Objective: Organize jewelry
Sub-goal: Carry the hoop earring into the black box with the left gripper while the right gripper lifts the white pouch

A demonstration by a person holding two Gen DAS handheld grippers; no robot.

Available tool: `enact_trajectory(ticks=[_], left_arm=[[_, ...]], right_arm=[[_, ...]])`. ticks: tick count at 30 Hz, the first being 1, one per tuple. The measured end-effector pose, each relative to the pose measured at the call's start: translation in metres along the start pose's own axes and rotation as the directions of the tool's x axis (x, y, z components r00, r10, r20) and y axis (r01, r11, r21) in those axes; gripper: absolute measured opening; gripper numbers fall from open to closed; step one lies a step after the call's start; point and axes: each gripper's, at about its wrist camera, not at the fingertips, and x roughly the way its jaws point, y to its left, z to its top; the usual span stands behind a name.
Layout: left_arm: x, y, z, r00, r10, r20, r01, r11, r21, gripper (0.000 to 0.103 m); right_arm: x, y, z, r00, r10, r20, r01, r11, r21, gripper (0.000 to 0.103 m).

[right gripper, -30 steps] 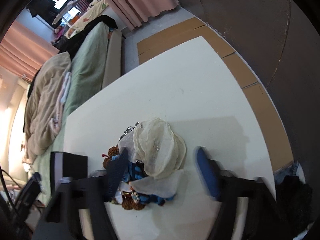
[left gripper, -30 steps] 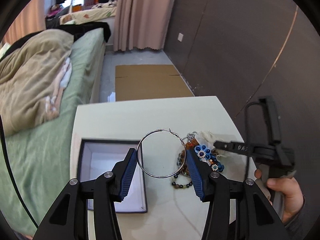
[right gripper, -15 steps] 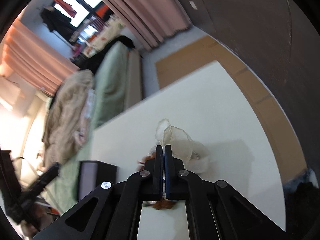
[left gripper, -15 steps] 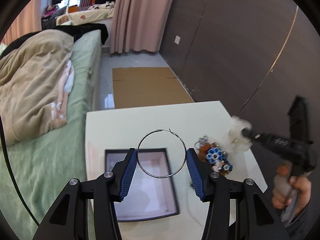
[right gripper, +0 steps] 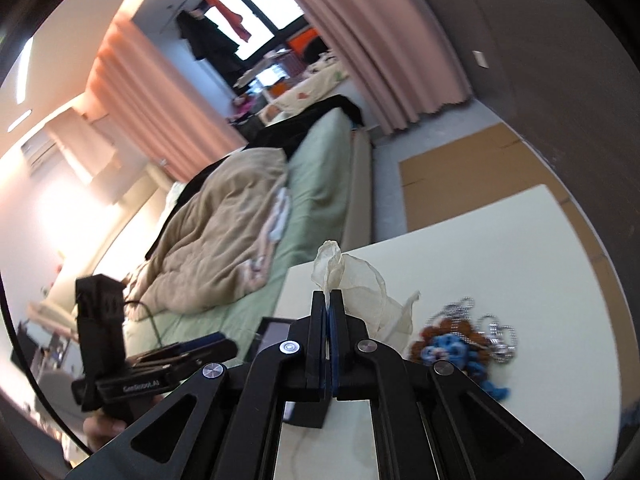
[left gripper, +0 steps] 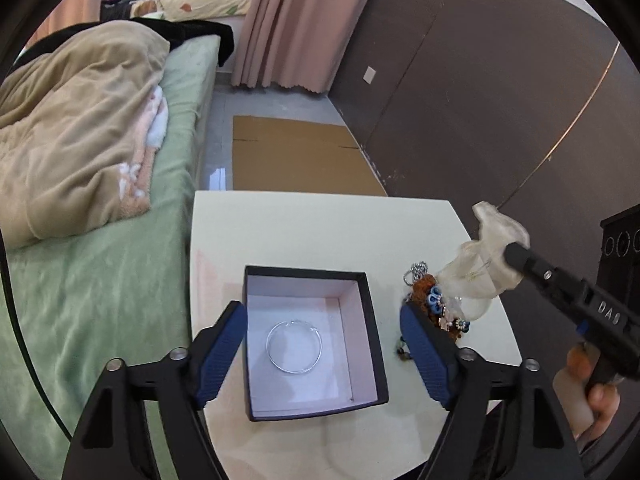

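Observation:
A silver hoop earring lies flat inside the open black box with a white lining on the white table. My left gripper is open and empty, hovering above the box. My right gripper is shut on a sheer cream organza pouch and holds it lifted above the table; the right gripper and the pouch also show in the left wrist view. A pile of beaded jewelry lies right of the box; it also shows in the right wrist view.
A bed with a green sheet and beige blanket runs along the table's left side. Flat cardboard lies on the floor beyond the table. A dark wall stands to the right.
The left gripper opened and the hoop earring dropped into the box. The right gripper shut on the pouch and lifted it off the jewelry pile.

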Motion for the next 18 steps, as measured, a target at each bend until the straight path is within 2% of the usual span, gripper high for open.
enact_trajectory(ticks=[2,8,16,18], left_arm=[[-0.006,0.002,0.003,1.000,-0.007,0.016,0.007,1.000,-0.001,0.082],[-0.021,0.026,0.010,0.997,0.038,0.064,-0.036,0.999,-0.034,0.084],[-0.030,0.053,0.014,0.993,0.079,0.084,-0.072,0.994,-0.083,0.084],[-0.031,0.056,0.014,0.993,0.084,0.087,-0.076,0.993,-0.090,0.084]], right_arm=[[0.011,0.007,-0.003,1.000,0.020,-0.018,-0.020,1.000,-0.008,0.003],[0.040,0.020,-0.010,0.996,0.064,-0.065,-0.066,0.998,-0.016,0.003],[0.071,0.046,-0.017,0.983,0.124,-0.134,-0.131,0.990,-0.045,0.003],[0.079,0.053,-0.021,0.981,0.099,-0.167,-0.112,0.991,-0.074,0.003]])
